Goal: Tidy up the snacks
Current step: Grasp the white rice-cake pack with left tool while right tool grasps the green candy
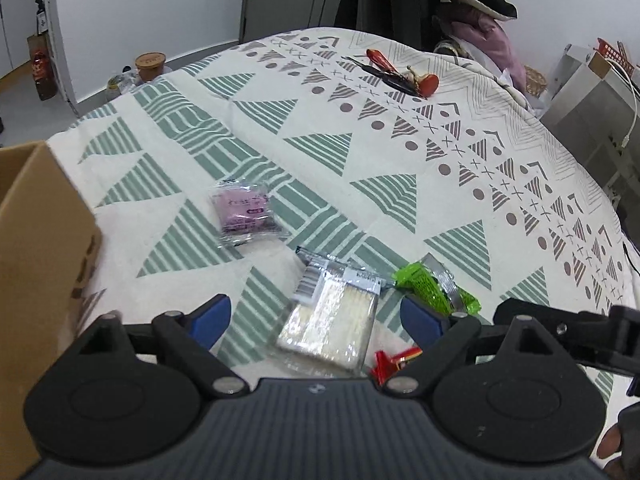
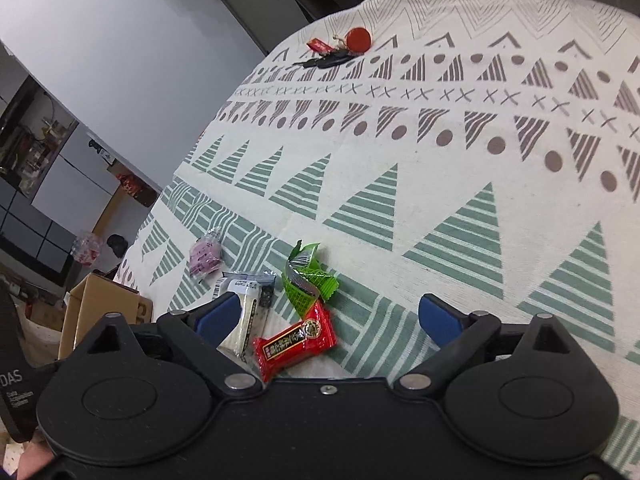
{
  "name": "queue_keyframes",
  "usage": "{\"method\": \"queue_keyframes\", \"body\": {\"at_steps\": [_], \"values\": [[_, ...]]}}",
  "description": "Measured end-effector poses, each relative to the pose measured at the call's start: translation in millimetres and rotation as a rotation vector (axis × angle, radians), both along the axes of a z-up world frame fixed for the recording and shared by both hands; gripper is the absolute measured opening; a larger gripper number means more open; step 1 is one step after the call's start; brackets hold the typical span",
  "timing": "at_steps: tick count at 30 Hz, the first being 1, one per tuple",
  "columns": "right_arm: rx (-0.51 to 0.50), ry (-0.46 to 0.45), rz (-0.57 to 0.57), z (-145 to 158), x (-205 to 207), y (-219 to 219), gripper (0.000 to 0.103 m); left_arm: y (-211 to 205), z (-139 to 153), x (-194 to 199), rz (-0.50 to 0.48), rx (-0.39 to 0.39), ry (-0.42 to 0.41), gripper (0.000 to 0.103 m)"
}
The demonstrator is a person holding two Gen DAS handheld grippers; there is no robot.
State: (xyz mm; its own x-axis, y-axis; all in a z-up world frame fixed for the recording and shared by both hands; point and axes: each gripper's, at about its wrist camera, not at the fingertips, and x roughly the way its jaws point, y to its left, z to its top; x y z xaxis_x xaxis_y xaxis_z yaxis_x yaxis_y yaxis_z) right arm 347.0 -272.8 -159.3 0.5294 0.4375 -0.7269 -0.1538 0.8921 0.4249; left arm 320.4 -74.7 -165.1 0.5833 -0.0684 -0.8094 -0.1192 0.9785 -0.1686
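Left wrist view: the left gripper (image 1: 316, 314) is hovering low over the cloth-covered table (image 1: 400, 152) with its blue-padded fingers (image 1: 212, 316) spread wide and holding nothing. Between them the clear-wrapped pale wafer packet (image 1: 332, 320) is lying flat on the green-and-cream patterned cloth. A crinkled bright green wrapper (image 1: 432, 286) is sitting just beside the packet's far right corner, near the right finger. A small red snack packet (image 1: 394, 362) is showing partly behind the gripper body, beside the wafer packet's near right corner. Further out, a pink-purple sachet in clear film (image 1: 244, 212) is lying well apart from the fingers. A brown cardboard box (image 1: 36, 264) is standing at the left edge. A bunch of keys with red tags (image 1: 400, 72) is resting near the far side of the table.

Right wrist view: the right gripper (image 2: 332, 318) is also hanging with fingers (image 2: 440, 320) wide apart and gripping nothing. The red snack packet (image 2: 296, 340) is lying between them, nearer the left finger, touching the green wrapper (image 2: 308, 280) beyond it. The wafer packet (image 2: 250, 312) is partly hidden behind the left finger. The pink-purple sachet (image 2: 206, 256) is lying further left, and the cardboard box (image 2: 100, 304) is standing beyond the table edge. The keys (image 2: 340, 50) are at the far end.
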Motion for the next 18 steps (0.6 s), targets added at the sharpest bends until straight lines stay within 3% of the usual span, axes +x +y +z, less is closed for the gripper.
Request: {"method": "queue_keyframes", "body": {"at_steps": [6,12,16,18], "values": [[0.026,0.005,0.007,-11,13,5,0.084,1,-17,15,-0.015,0.008,0.033,0.085],[0.033,-0.007,0.019,-17,24,13,0.083,-2,-27,18,-0.029,0.045,0.064,0.073],[0.016,-0.013,0.040,-21,27,22,0.076,-2,-26,18,-0.034,0.063,0.062,0.048],[0.010,-0.018,0.056,-22,29,28,0.071,2,-24,19,-0.032,0.051,0.068,0.047]]}}
